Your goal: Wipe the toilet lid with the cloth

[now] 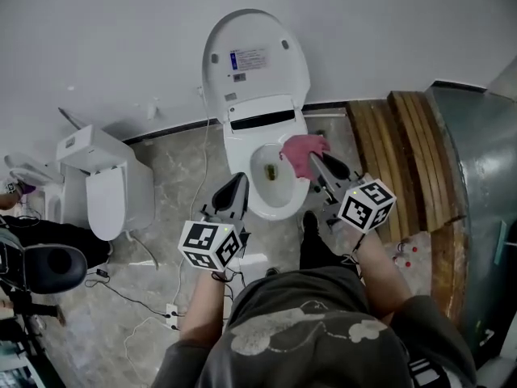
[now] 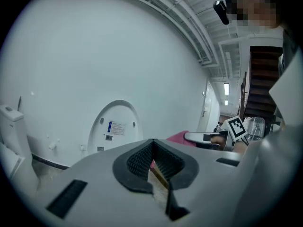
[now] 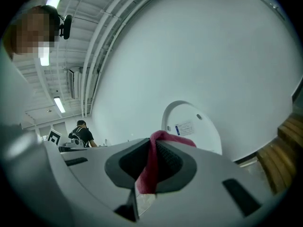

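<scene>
The white toilet stands against the wall with its lid [image 1: 254, 63] raised upright and the bowl [image 1: 275, 186] exposed. A pink cloth [image 1: 303, 153] hangs over the bowl's right rim, pinched in my right gripper [image 1: 317, 163]. In the right gripper view the cloth [image 3: 152, 167] sits between the shut jaws, with the lid [image 3: 191, 126] ahead. My left gripper [image 1: 236, 186] hovers at the bowl's left front, shut and holding nothing. From the left gripper view, the lid [image 2: 116, 126] is ahead, with the cloth [image 2: 176, 137] and right gripper [image 2: 208, 137] to the right.
A second, smaller toilet [image 1: 109, 186] stands to the left. Wooden boards [image 1: 404, 156] and a glass panel [image 1: 477, 184] lie to the right. Cables and a power strip [image 1: 174, 312] trail on the floor, and a black seat [image 1: 48, 267] is at far left.
</scene>
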`<state>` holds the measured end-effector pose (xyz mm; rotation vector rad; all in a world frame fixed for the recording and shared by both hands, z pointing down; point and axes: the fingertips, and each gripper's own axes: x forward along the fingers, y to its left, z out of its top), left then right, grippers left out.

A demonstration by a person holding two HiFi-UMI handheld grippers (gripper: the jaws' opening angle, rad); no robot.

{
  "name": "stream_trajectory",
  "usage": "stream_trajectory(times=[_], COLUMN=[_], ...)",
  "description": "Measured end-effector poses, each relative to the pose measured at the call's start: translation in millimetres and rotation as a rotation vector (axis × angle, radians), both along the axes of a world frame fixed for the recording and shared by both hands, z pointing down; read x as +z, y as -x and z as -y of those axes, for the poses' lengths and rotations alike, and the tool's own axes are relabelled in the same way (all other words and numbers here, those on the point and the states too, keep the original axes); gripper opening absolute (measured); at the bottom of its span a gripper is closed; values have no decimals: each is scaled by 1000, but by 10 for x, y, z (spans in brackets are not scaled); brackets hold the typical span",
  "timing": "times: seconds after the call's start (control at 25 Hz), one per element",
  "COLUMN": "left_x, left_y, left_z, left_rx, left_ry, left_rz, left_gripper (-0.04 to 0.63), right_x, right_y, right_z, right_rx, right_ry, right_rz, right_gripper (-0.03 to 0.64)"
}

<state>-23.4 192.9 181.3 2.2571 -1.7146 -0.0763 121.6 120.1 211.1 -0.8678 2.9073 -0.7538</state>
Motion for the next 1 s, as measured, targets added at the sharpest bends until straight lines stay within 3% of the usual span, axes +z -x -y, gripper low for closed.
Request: stream_trajectory(times=[0.52,0.72,1.0], left_x=[-77,13,113], left_y=[-325,-436,-301], left_z=[1268,1487,1621], left_rx=[-126,-144,-163], left_ry=[32,66,101], left_rz=[27,33,41], left_gripper=[8,8,8], right_x=[105,182,297], right_y=[-229,-192,-77], right_z=[1340,1611,1719], right_rx=[-118,-178,-194], right_ry=[58,54,87], right_rz=[29,9,7], right_gripper=[40,40,40])
